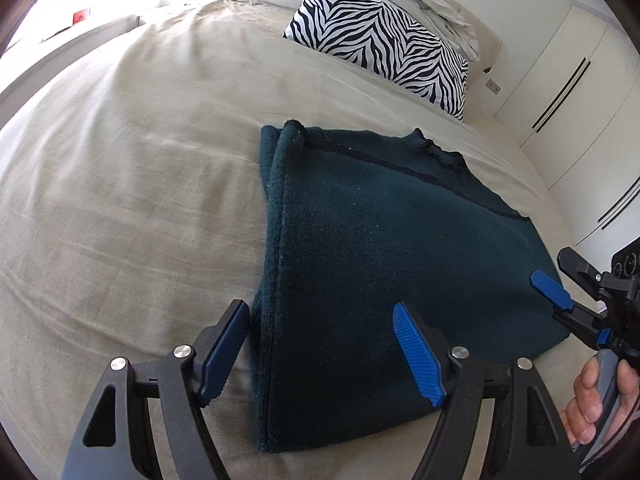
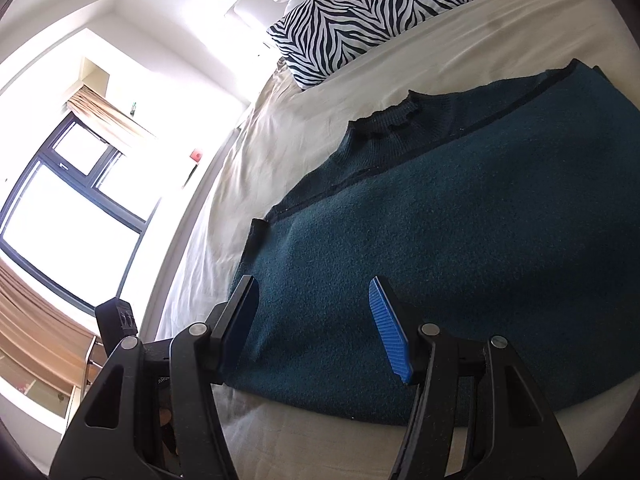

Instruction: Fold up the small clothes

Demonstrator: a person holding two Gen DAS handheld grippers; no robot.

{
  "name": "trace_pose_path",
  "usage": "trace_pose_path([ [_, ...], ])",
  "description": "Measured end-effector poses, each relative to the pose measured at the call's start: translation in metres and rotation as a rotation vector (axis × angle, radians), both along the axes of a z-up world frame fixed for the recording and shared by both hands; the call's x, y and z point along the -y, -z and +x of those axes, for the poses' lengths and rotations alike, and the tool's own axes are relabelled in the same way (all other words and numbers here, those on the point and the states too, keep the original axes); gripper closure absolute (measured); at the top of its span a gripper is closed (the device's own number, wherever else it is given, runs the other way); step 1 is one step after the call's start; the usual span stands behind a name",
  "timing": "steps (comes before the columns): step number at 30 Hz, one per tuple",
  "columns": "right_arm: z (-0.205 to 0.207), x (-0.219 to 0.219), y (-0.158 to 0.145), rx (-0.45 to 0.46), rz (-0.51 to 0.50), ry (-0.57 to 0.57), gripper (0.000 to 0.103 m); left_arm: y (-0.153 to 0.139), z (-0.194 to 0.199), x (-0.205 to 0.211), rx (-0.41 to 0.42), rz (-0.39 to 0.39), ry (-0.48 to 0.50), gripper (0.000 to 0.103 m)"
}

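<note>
Fleece, dark teal and nubbly, makes up the folded sweater (image 1: pixel 360 248) with ribbed collar at one o'clock, lying flat on the creased beige sheet (image 1: pixel 132 168), both left gripper (image 1: pixel 320 356) and right gripper (image 2: pixel 316 328) released, empty above it.

Dark teal sweater (image 1: pixel 360 248): thick fuzzy knit, matt, lint specks; ribbed collar toward bed's head end.
Bed sheet (image 1: pixel 132 168): beige woven cloth, matt, faintly creased.
Zebra-print pillow (image 1: pixel 384 44): smooth cloth, at bed's head edge.
Left gripper (image 1: pixel 320 356): matt black plastic arms, shiny metal pivot pins; fingers (image 1: pixel 418 356) ribbed blue plastic.
Right gripper (image 2: pixel 316 332): same build.
Wardrobe doors (image 1: pixel 560 80): smooth, pale, slight sheen.
</note>
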State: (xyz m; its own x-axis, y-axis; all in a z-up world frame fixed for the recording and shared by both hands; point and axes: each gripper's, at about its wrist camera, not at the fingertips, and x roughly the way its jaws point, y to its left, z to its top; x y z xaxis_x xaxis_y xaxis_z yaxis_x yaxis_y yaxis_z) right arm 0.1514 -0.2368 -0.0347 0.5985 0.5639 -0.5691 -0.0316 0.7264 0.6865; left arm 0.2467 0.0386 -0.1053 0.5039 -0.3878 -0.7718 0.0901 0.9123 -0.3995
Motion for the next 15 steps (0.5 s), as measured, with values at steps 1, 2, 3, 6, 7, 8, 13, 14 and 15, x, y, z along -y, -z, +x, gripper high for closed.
trace_pose_path([
  [1,0.003,-0.002,0.001,-0.001,0.010,-0.011,0.047,0.003,0.002,-0.003,-0.020,-0.038,-0.004,0.027],
  [2,0.008,-0.004,0.002,-0.004,0.023,-0.025,0.047,0.006,0.004,-0.007,-0.036,-0.079,-0.010,0.027],
  [3,0.012,-0.006,0.004,-0.010,0.038,-0.042,0.047,0.008,0.006,-0.011,-0.054,-0.121,-0.016,0.027],
  [6,0.024,-0.012,0.009,-0.034,0.073,-0.084,0.047,0.013,0.013,-0.026,-0.117,-0.258,-0.022,0.026],
  [7,0.026,-0.013,0.011,-0.040,0.083,-0.098,0.047,0.015,0.015,-0.030,-0.142,-0.300,-0.014,0.026],
  [8,0.029,-0.015,0.013,-0.050,0.093,-0.112,0.046,0.018,0.017,-0.032,-0.171,-0.338,-0.006,0.026],
  [13,0.041,-0.022,0.024,-0.088,0.148,-0.161,0.046,0.025,0.026,-0.039,-0.264,-0.418,0.029,0.027],
  [14,0.043,-0.023,0.026,-0.094,0.160,-0.169,0.046,0.027,0.027,-0.041,-0.278,-0.437,0.025,0.027],
  [15,0.045,-0.024,0.027,-0.099,0.170,-0.172,0.047,0.028,0.028,-0.042,-0.293,-0.456,0.021,0.027],
])
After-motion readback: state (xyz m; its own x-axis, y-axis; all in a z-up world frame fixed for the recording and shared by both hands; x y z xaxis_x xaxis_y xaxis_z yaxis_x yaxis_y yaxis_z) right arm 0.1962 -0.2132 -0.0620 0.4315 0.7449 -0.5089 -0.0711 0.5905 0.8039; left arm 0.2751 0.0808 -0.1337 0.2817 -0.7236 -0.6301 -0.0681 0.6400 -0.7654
